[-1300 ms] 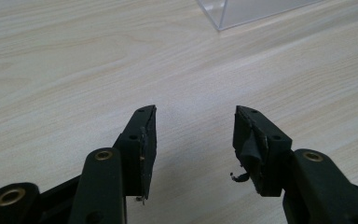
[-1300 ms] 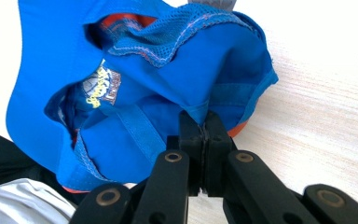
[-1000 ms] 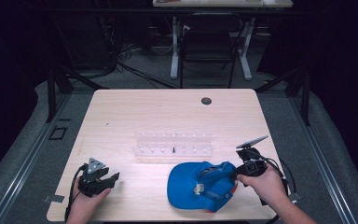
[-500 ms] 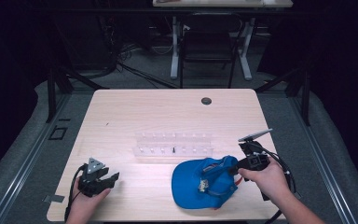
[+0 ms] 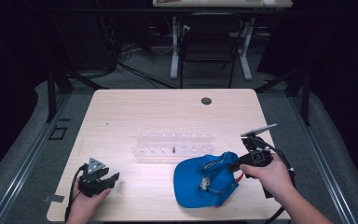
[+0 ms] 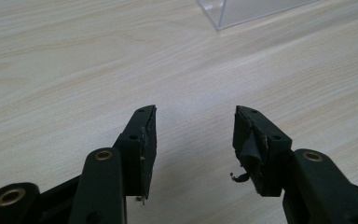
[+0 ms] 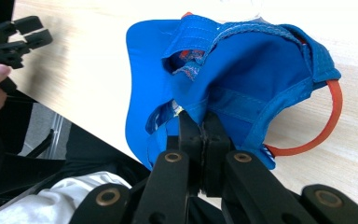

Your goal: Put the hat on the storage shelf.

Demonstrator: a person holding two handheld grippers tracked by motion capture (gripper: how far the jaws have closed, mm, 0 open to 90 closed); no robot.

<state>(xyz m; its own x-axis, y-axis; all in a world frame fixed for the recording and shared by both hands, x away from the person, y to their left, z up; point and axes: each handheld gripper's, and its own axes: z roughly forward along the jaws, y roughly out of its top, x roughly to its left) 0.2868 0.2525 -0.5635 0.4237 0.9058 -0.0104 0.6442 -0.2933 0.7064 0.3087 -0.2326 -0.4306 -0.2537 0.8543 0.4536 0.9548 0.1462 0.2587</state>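
The right gripper (image 5: 235,164) is clamped on a fold of the blue cap (image 5: 205,179), its jaws pressed tight together on the fabric, as the right gripper view shows (image 7: 201,133). Over the last second it has dragged the cap to the right along the table (image 5: 168,112) and a little away from the near edge, so the cap now sits more squarely below the right end of the clear rack (image 5: 172,144). To my eye that means the cap is being hauled into place or turned over, not yet set down; the grip is on the rear band, so the crown sags open and the brim trails behind.

From that gripper the cap spreads out toward 8 o'clock in the high view, underside up, with its orange strap (image 7: 328,126) looping off the back. The rack lies just beyond it at about 10 o'clock, near but apart from the cap.

The left gripper (image 5: 107,179) has not stirred: it rests at the table's near left corner, jaws spread wide with nothing between them (image 6: 193,140), well apart from the cap.
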